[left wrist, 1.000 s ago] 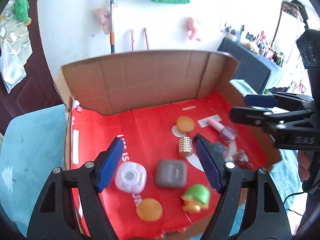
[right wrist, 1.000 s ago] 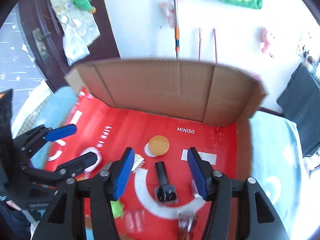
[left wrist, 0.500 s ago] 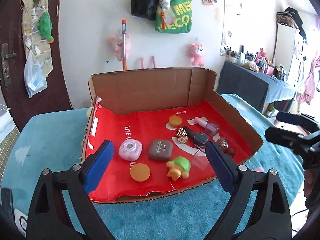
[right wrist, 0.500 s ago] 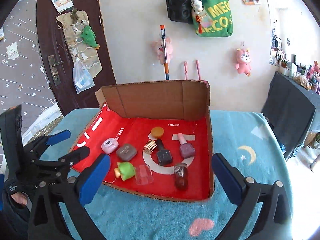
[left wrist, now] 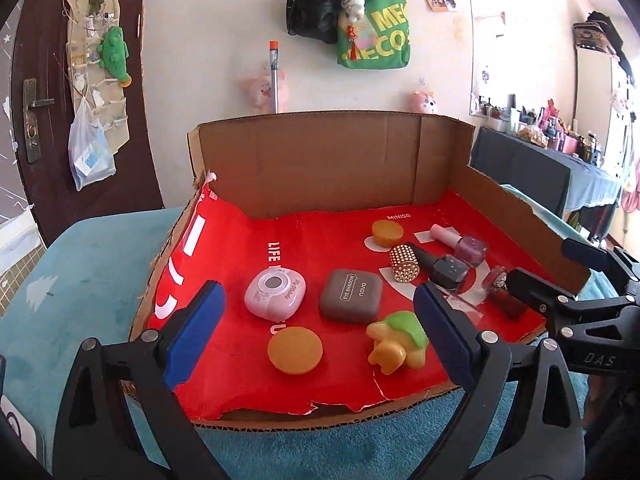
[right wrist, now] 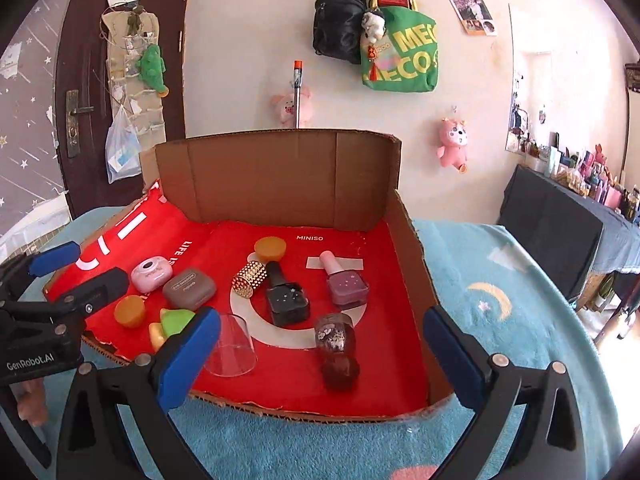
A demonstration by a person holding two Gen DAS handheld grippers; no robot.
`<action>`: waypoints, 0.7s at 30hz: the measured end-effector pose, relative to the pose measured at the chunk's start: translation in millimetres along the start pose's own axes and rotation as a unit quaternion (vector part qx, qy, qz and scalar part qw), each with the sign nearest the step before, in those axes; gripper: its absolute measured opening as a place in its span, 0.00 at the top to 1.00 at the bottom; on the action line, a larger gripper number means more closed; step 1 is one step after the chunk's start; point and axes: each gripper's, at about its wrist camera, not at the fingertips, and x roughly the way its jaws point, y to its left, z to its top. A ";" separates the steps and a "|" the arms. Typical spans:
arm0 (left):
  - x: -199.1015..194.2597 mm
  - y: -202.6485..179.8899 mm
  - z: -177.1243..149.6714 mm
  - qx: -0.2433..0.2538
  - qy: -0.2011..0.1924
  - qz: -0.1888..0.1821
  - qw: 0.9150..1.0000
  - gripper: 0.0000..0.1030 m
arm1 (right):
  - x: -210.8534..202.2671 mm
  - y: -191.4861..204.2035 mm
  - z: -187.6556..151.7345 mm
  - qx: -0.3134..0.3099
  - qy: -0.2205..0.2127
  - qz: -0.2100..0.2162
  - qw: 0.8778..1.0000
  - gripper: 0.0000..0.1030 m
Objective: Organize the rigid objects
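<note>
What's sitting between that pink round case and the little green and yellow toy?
The brown eye shadow case lies between the pink case and the green toy, clearest in the left wrist view.

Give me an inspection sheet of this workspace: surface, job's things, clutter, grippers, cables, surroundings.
Surface: teal cloth with moon print covers the table; open cardboard tray with a red liner stands on it.
Job's things: in the tray lie a pink case, brown eyeshadow case, two orange discs, green-yellow toy, gold studded cap, black bottle, pink bottle, dark red bottle and a clear cup.
Clutter: nothing seen.
Grippers: left gripper and right gripper both open and empty at the tray's near edge, their jaws having just opened.
Cables: nothing seen.
Surroundings: bags on the wall, plush toys, dark door, crowded side table.
</note>
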 end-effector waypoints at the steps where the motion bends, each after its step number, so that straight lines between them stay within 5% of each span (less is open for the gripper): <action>1: 2.5 0.2 -1.9 0.001 0.001 0.001 1.000 0.07 | 4.9 -1.6 -1.1 0.004 0.001 -0.001 1.000 0.00; 21: 20.0 10.6 -8.5 -0.020 0.042 0.025 0.999 0.07 | 17.6 7.9 -3.3 -0.021 0.012 -0.020 1.000 0.00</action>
